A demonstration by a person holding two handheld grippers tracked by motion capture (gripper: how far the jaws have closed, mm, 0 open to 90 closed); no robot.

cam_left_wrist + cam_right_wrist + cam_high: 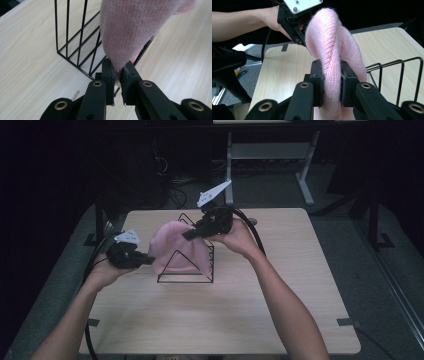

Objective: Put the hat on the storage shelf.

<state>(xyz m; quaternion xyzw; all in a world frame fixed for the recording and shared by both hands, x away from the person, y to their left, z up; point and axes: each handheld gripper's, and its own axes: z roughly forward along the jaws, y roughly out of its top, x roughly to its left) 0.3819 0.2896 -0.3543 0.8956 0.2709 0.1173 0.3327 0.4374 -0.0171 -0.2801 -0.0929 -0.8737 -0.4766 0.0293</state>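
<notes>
So there's a pink knit hat (172, 247) draped over a black wire rack (192, 270) in the middle of the wooden table (225, 320). Both grippers have hold of it. The left gripper (149, 260) has its jaws pinched tight on a bit of the hat's edge, low down by the rack's base (clear in the left gripper view). The right gripper (186, 234) is clamped on a thick twisted fold of the knit up near the top of the rack.

light wood table (220, 320), grey floor (380, 295), dark room
</notes>
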